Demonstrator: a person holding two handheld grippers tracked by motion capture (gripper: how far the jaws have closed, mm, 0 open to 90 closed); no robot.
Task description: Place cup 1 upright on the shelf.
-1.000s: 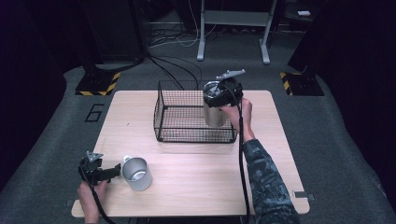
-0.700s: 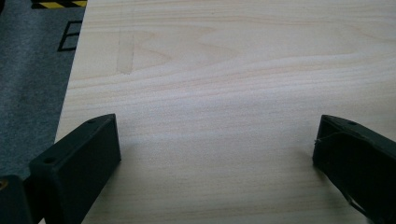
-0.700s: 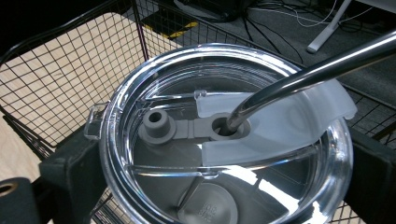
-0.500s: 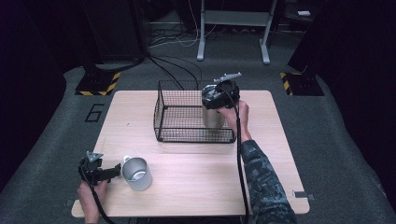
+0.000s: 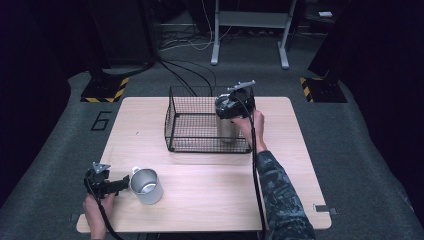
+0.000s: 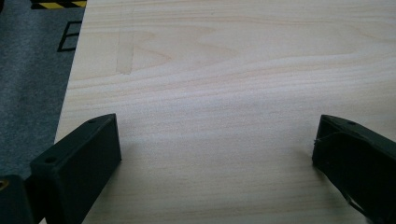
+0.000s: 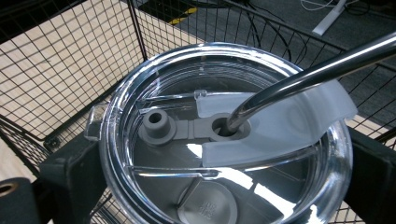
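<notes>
Steel tumbler (image 5: pixel 229 129), clear round lid, clamped by right gripper (image 5: pixel 233 107) inside wire basket (image 5: pixel 172 122); left gripper (image 5: pixel 119 185) jaws spread.

Tumbler (image 5: pixel 229 131) body largely hidden behind right hand-held gripper (image 5: pixel 234 102); straw (image 7: pixel 308 77) cut off at picture's right edge.

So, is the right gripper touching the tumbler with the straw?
Touching. In the right gripper view, both black jaws of the right gripper press against the sides of the tumbler, inside the wire basket.
</notes>
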